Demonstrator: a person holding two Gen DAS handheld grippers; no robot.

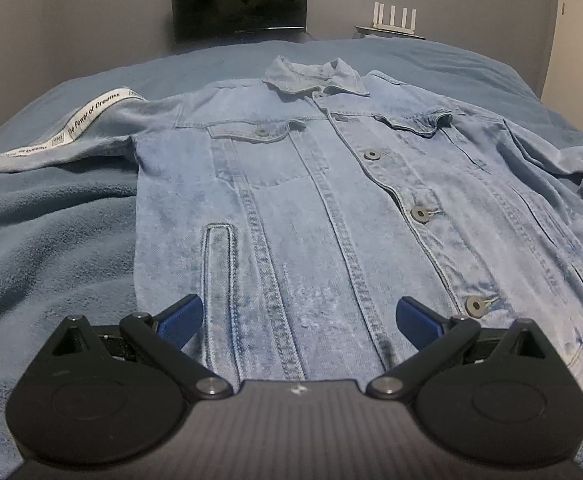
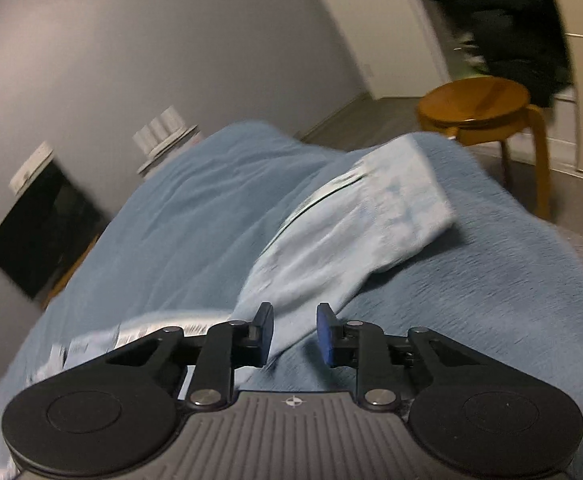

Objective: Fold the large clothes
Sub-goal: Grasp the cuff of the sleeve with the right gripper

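A light-blue denim jacket [image 1: 331, 200] lies face up and buttoned on the bed, collar at the far end. Its left sleeve, which has a white printed band [image 1: 87, 116], stretches out to the side. My left gripper [image 1: 299, 312] hovers over the jacket's hem, open wide, with nothing between its blue pads [image 1: 183, 320]. In the blurred right wrist view, the jacket's other sleeve [image 2: 355, 220] runs away from me across the blanket, cuff at the far end. My right gripper [image 2: 295, 324] sits just above the sleeve's near part. A narrow gap shows between its pads [image 2: 325, 336], which pinch no cloth.
A blue fleece blanket [image 1: 51, 240] covers the bed [image 2: 195, 208]. Against the far wall are a dark screen [image 1: 239, 0] and a white router [image 1: 395, 20]. A wooden stool [image 2: 479, 108] stands on the floor beyond the bed's corner, with a dark coat [image 2: 503, 16] hanging behind it.
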